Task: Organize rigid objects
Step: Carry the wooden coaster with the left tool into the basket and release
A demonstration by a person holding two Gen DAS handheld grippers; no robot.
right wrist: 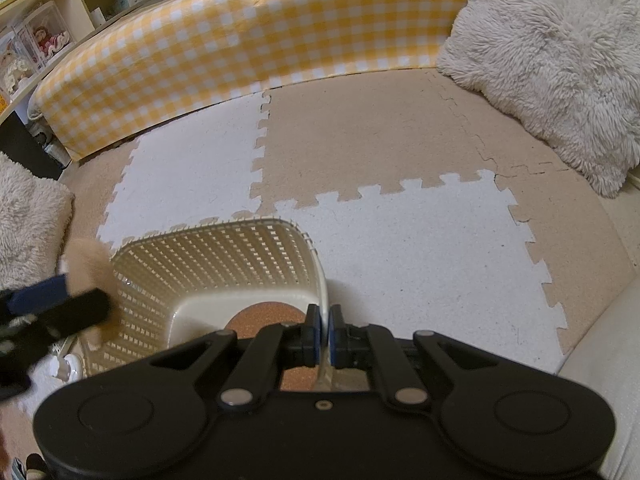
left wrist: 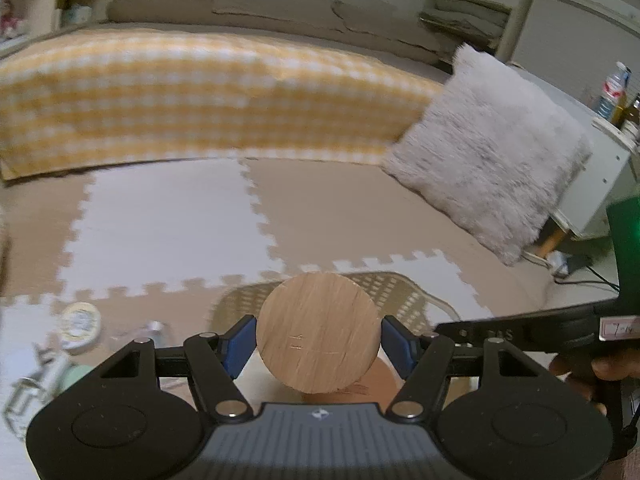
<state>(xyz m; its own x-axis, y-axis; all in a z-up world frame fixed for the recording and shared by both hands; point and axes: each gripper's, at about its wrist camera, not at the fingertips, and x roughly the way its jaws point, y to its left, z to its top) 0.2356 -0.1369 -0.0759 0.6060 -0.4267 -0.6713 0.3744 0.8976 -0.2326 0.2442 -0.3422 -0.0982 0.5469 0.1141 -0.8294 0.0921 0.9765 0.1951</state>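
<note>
Carrying a round light-wood disc (left wrist: pixel 318 334) clamped in our left gripper (left wrist: pixel 318 344), we are nearing the cream lattice plastic basket (right wrist: pixel 224 256), lower centre; our right gripper (right wrist: pixel 325 332) is pinching its rim; next, releasing inside.

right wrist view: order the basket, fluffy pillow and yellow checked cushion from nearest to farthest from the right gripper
1. Basket: the right gripper is clamped on its rim, low centre.
2. Fluffy pillow: upper right, on the foam mat.
3. Yellow checked cushion: along the mat's far edge; close to the pillow's distance.

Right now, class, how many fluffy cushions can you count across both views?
2. One cushion leans at the right end of the checked sofa; another cushion lies at the left edge of the right view. More may be hidden.
</note>
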